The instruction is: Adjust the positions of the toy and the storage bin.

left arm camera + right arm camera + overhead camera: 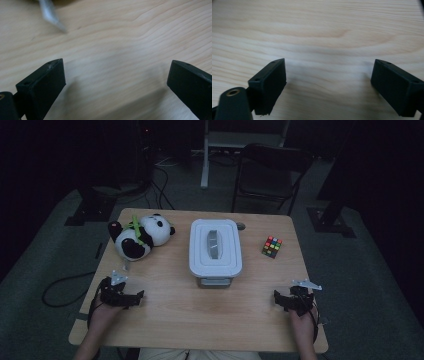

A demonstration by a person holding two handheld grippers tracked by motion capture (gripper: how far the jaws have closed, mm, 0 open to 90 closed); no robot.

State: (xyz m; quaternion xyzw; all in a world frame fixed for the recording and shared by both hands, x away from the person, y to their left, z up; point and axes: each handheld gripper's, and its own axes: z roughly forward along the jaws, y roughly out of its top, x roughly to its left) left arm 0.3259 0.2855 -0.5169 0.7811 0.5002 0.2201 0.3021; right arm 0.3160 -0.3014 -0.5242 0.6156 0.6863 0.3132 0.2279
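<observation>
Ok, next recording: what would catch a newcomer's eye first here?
Probably the white lidded container with a grey handle, standing mid-table, and the black-and-white panda plush lying to its left near the far edge. A small Rubik's cube adds the only bright colour, right of the container. Near the front edge of the wooden table, the left tool and right tool rest with jaws open, nothing between them.

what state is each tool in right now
left tool: open, holding nothing, over bare table
right tool: open, holding nothing, over bare table
</observation>
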